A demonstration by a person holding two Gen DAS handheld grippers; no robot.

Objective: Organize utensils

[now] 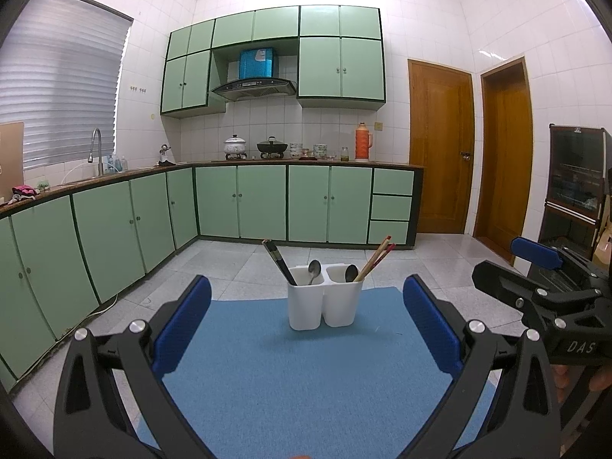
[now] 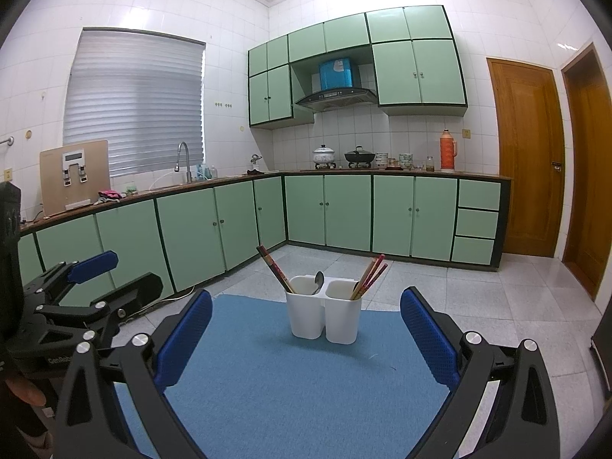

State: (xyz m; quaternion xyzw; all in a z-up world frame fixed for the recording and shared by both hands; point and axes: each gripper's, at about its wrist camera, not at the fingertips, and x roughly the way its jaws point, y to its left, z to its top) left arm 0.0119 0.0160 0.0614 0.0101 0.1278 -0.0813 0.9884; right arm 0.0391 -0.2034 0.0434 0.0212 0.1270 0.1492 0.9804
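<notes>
A home kitchen — pale green cabinets (image 1: 260, 202) run along two tiled walls, with a range hood (image 1: 254, 88) above a pot (image 1: 235, 144) and wok (image 1: 272, 147) on what looks like a stove. A sink tap (image 2: 184, 160) stands under the blinds (image 2: 134, 103) — wooden doors (image 1: 440, 145) at the right.

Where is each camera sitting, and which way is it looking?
Left wrist view: sits on the left gripper, looking forward over the blue mat at the white utensil holder; its own open fingers show, and the right gripper at the right edge.
Right wrist view: sits on the right gripper, facing the same holder; its open fingers show, and the left gripper at the left.
Both share the mat, holder, chopsticks, spoons and green cabinets.
</notes>
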